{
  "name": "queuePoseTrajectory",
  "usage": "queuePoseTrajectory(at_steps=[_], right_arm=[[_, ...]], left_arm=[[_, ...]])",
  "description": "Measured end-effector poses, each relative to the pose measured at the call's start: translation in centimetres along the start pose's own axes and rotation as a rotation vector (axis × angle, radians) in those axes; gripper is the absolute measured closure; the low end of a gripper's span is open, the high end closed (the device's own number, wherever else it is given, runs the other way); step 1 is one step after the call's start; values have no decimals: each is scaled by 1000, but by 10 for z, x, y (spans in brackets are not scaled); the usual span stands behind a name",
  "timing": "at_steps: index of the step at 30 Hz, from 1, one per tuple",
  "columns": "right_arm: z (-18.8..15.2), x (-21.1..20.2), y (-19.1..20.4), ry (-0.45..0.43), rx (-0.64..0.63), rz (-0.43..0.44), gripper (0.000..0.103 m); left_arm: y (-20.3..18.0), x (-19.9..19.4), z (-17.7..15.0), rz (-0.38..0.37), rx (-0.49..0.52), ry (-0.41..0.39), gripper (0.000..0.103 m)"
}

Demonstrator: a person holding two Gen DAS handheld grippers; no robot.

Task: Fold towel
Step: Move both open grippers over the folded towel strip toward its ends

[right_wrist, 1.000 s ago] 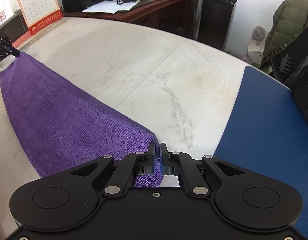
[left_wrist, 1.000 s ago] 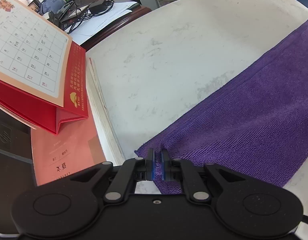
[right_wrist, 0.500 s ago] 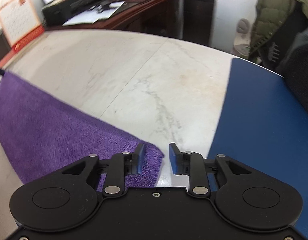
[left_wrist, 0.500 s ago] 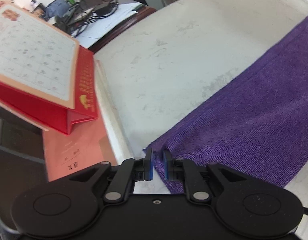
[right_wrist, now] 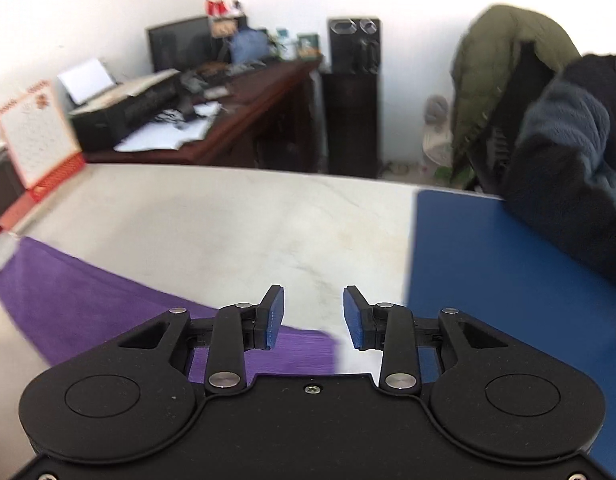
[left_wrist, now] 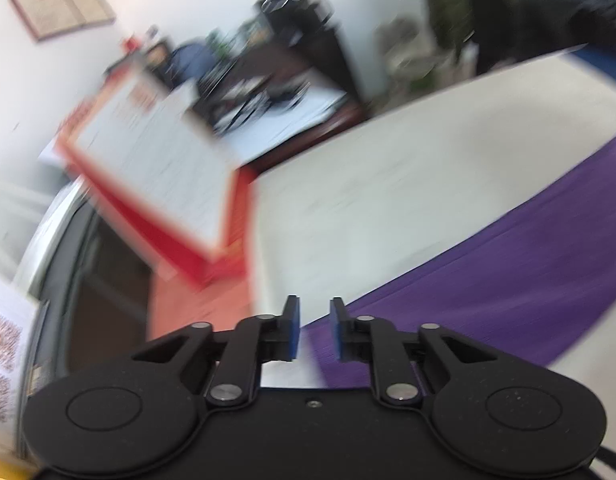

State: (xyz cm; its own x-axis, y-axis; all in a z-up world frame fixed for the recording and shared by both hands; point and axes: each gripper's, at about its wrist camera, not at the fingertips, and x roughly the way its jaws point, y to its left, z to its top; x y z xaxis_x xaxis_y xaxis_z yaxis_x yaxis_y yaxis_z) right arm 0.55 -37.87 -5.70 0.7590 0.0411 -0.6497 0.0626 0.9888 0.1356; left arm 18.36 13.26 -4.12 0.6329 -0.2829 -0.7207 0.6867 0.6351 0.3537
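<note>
Right wrist view shows us the pale marble table [right_wrist: 236,224] with the purple towel [right_wrist: 80,304] lying flat across it as a folded band, its near corner just below our right hand-held gripper [right_wrist: 314,316], whose jaws are opening with nothing pinched between them. Our left hand-held gripper [left_wrist: 314,330] is likewise opening, clear of the towel's other end [left_wrist: 508,280] beside the red desk calendar [left_wrist: 160,176]. We judge the release goes best if both lift straight off, without snagging the pile or dragging the fold askew.
</note>
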Motion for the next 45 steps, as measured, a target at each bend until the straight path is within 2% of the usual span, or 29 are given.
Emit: queuePoseTrajectory(at_steps=[4,7,9,11,14,17,21,26,34,40,45], right_arm=[[-16,17,62,66,-91,135,67],[-27,41,99,127,-150,198,67],[-33,57,116,164,-173,230,67],[-37,64,129,175,-216,243,67],[-34,65,135,172,-259,234,67],[-25,62,137,156,-280,227,67],[-6,71,147,141,-343,250,67],[18,103,182,142,-456,354,67],[27,153,266,158,-748,493,67],[14,189,307,185,-917,525,67],[15,198,309,148,-990,502,66]], left_arm=[[-65,13,8,-162,-25,-13,83],[-105,41,7,-270,-65,31,83],[-121,57,5,-308,-71,63,83],[-135,69,4,-312,-68,104,83],[-140,67,1,-323,-85,106,83],[-134,59,-5,-306,-92,93,83],[-122,54,-16,-284,-125,115,83],[-113,60,-30,-237,-159,173,83],[-98,58,-41,-254,-278,200,83],[-99,53,-44,-261,-253,221,82],[-101,50,-46,-258,-230,221,82]])
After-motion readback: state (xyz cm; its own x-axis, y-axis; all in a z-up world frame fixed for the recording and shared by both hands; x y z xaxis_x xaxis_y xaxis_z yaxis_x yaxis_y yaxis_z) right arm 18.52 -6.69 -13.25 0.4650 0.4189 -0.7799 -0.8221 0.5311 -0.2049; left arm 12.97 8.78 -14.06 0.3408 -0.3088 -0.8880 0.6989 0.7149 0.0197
